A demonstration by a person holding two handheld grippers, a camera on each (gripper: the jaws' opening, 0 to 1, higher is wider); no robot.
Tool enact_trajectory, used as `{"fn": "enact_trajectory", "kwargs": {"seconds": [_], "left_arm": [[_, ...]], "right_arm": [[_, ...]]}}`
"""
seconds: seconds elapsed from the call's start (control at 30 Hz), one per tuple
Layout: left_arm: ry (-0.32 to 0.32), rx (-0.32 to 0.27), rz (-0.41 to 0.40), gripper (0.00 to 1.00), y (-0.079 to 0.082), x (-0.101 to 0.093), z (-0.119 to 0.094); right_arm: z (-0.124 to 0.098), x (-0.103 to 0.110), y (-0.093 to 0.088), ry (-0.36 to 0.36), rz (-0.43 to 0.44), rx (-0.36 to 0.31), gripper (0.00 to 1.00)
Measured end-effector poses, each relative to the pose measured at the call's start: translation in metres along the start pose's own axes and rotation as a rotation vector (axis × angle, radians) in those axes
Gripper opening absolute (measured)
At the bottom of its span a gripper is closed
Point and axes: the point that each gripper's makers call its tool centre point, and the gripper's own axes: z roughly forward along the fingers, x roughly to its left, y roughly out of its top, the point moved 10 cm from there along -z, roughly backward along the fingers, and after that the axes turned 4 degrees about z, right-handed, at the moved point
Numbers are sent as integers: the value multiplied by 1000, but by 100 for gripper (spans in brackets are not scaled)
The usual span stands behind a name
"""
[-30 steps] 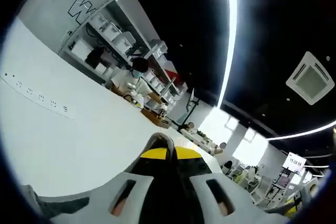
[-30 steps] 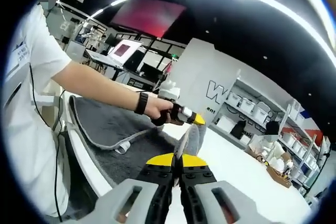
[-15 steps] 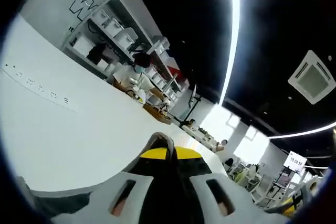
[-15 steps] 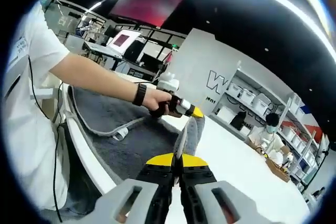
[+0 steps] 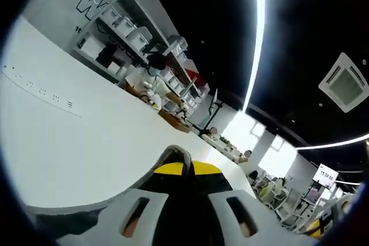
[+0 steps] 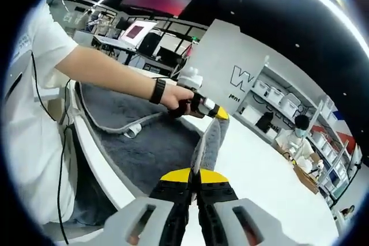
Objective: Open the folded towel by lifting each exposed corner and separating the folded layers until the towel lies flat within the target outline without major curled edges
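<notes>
- The right claw (image 6: 195, 178), yellow-tipped, is pinched shut on a raised edge of the grey fleecy towel (image 6: 151, 148).
- The left claw (image 6: 223, 116) grips the same raised fold farther along; in the left gripper view its jaws (image 5: 184, 168) are closed on a thin grey towel edge.
- The rest of the soft towel with its pale piped border drapes over the near edge of the smooth white surface (image 6: 253, 165).
- Open white metal shelves with storage bins (image 6: 277, 105) stand behind.
- A seated person (image 6: 293, 136) is beside them.
</notes>
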Motion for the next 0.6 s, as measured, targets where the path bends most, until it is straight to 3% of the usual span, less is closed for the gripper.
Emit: {"fn": "enact_trajectory", "kwargs": {"seconds": [0.6], "left_arm": [[19,26,-33,1,-17,5,6]], "right_arm": [[9,0,-16,50,-11,102,0]]}}
